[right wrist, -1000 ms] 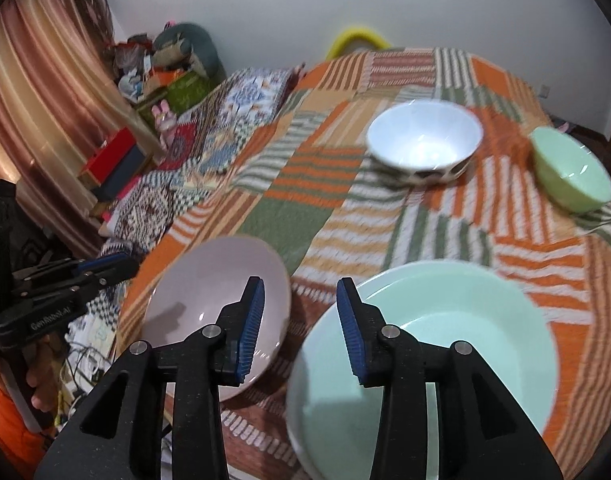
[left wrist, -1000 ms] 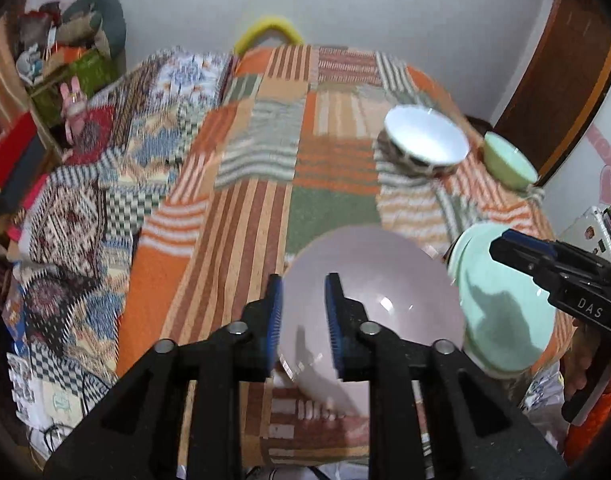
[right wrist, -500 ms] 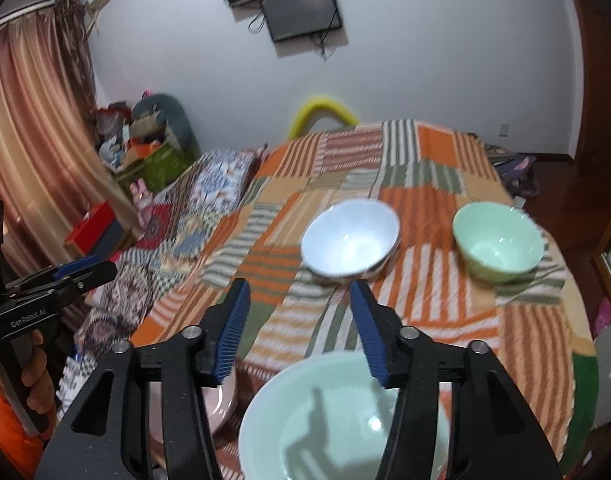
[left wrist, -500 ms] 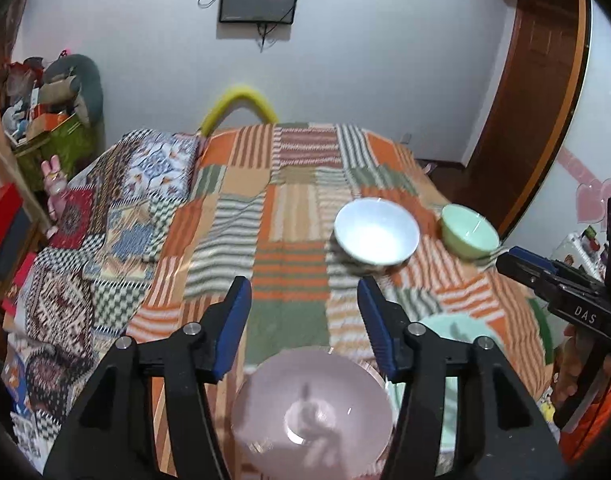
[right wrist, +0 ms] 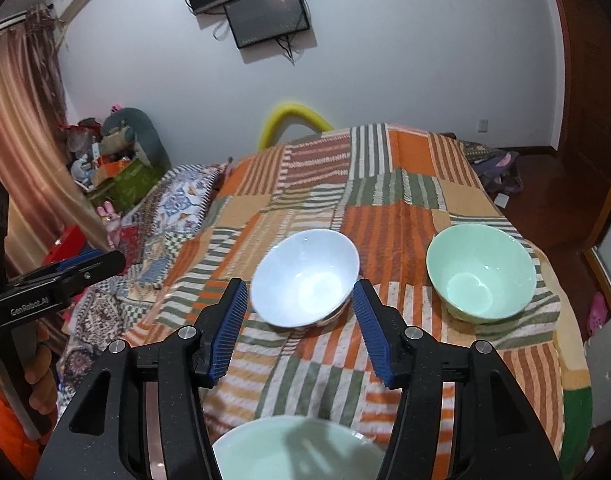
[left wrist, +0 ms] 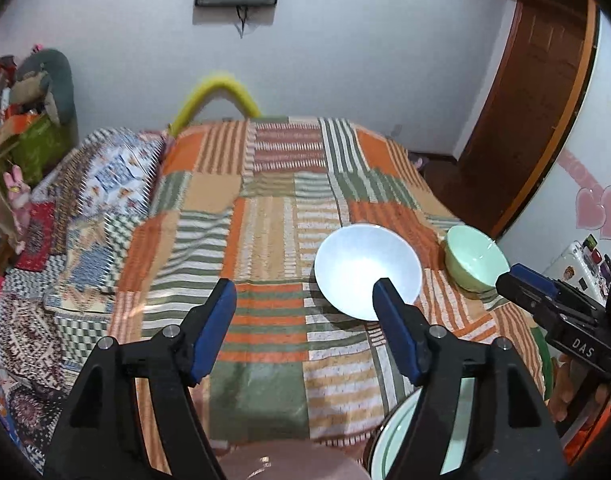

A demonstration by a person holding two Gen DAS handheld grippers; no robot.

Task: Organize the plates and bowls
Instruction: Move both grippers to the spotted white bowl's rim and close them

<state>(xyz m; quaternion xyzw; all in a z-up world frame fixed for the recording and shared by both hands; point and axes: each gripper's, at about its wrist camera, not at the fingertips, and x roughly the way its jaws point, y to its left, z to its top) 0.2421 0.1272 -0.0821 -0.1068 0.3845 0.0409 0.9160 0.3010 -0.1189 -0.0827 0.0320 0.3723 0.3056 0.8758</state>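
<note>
Both tilted down over the striped patchwork bedspread (right wrist: 385, 200), the left gripper (left wrist: 305, 320) is opening, empty; the right gripper (right wrist: 301, 320) stands apart, empty; a white ceramic bowl (right wrist: 305, 276) and a mint-green ceramic bowl (right wrist: 481, 272) sit ahead near the right edge.

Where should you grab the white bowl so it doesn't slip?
Probably by its rim. The white bowl sits open side up on the striped blanket, tilted a little, with round, smooth sides. The right hand-held gripper is open and empty and lined up with the near edge, so come from the near side, one finger inside the wall and one outside.
</note>
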